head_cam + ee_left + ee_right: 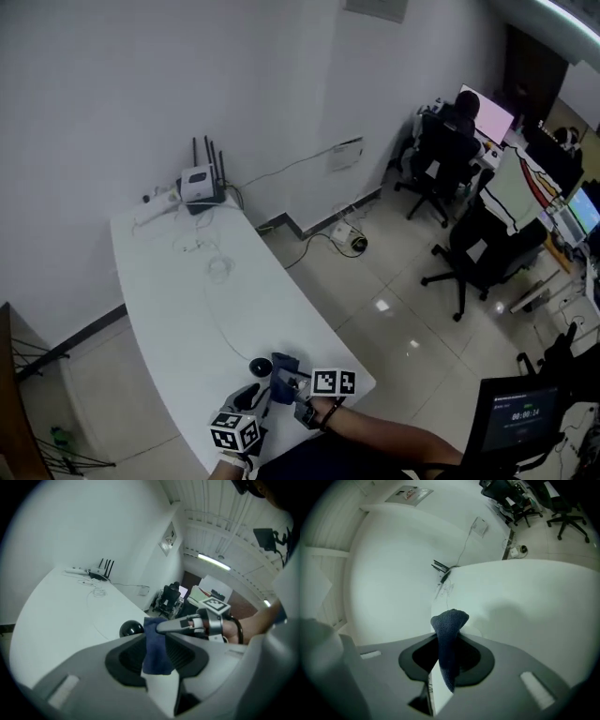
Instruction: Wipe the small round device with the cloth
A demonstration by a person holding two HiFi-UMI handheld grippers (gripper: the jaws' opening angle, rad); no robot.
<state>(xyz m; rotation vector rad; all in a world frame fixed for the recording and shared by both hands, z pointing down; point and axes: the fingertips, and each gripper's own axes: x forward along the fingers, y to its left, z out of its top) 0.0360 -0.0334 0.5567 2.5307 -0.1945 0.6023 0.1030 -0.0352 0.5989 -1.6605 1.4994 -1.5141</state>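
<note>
The small round black device (260, 367) lies on the white table (187, 281) near its front end; in the left gripper view the device (131, 628) shows just past the jaws. A dark blue cloth (282, 367) hangs right beside it. My left gripper (157, 660) is shut on the cloth's (156, 648) lower part. My right gripper (447, 656) is shut on the cloth (449, 630), whose bunched top sticks up above the jaws. In the left gripper view the right gripper's fingers (176, 626) reach in from the right onto the cloth's top edge.
A router (201, 183) with antennas and a power strip (159, 199) stand at the table's far end, with thin cables (216, 267) trailing along the top. Office chairs (478, 253) and desks fill the room to the right. The table's front edge (361, 389) is close to the grippers.
</note>
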